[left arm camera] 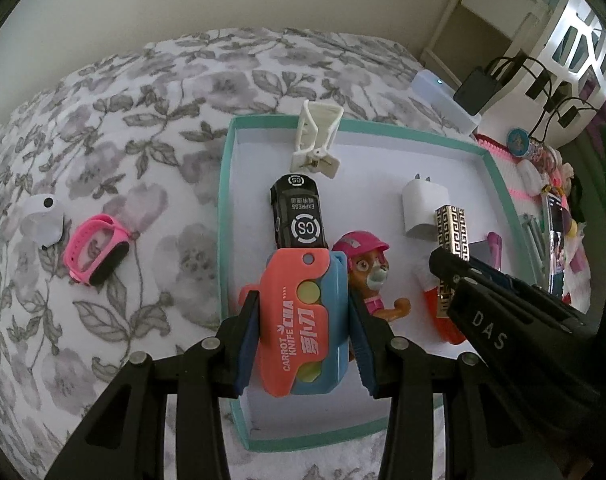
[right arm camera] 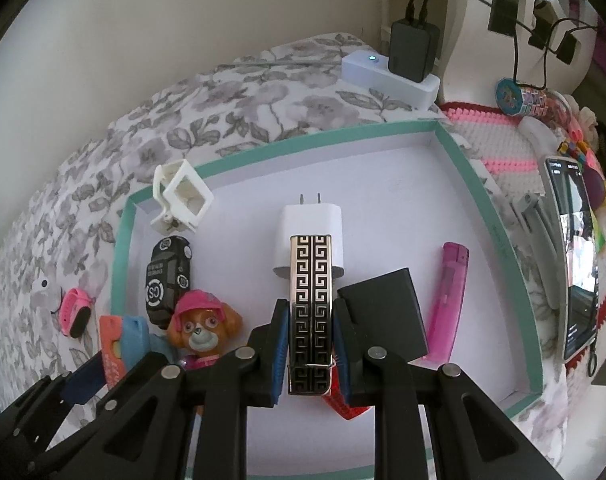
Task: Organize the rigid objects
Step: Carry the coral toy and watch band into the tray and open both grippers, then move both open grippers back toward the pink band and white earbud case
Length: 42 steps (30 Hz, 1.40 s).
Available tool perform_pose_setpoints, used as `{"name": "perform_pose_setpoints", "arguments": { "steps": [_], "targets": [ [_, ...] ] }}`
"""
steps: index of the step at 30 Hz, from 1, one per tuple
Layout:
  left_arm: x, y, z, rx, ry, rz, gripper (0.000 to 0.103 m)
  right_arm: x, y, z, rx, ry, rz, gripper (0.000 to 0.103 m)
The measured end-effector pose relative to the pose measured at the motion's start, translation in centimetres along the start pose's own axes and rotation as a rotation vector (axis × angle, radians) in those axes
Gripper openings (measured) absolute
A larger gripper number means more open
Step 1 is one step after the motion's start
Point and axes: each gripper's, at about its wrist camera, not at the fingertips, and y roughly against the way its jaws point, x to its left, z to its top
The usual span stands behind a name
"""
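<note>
My left gripper is shut on an orange and blue carrot knife toy above the near left part of the teal-rimmed white tray. My right gripper is shut on a black and gold patterned lighter above the tray's middle. In the tray lie a black toy car, a pup figure with a pink cap, a white charger plug, a white clip, a pink lighter, a black block and a red piece. The right gripper shows in the left wrist view.
The tray sits on a floral bedspread. On it, left of the tray, lie a pink smart band and a white earbud case. To the right are a power strip, a phone and small toys on a knitted mat.
</note>
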Motion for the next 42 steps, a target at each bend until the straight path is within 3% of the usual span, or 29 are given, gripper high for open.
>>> {"name": "perform_pose_setpoints", "arguments": {
  "steps": [14, 18, 23, 29, 35, 39, 41, 42],
  "targets": [
    [-0.1, 0.6, 0.1, -0.029, -0.020, 0.011, 0.045, 0.0, 0.3, 0.1, -0.013, 0.000, 0.001, 0.024],
    [0.1, 1.2, 0.4, -0.051, -0.008, 0.008, 0.051, 0.0, 1.1, 0.3, -0.046, -0.005, 0.004, 0.024],
    [0.7, 2.1, 0.7, -0.085, 0.024, 0.007, 0.052, 0.0, 2.2, 0.5, -0.097, -0.018, 0.001, 0.024],
    [2.2, 3.2, 1.1, -0.137, 0.082, 0.055, 0.052, -0.3, 3.2, 0.7, -0.146, -0.040, 0.008, 0.024],
    [4.3, 3.7, 1.2, -0.163, 0.147, 0.134, 0.056, 0.5, 2.4, 0.5, -0.117, -0.014, 0.009, 0.024],
    [5.8, 3.6, 1.3, -0.166, 0.193, 0.198, 0.060, 1.4, 1.8, 0.3, -0.102, 0.024, 0.005, 0.039],
    [6.5, 3.5, 1.2, -0.166, 0.212, 0.218, 0.061, 1.8, 1.8, 0.2, -0.105, 0.042, 0.009, 0.039],
    [6.8, 3.4, 1.2, -0.166, 0.220, 0.229, 0.067, 2.1, 1.8, 0.2, -0.109, 0.052, 0.007, 0.044]
  ]
}}
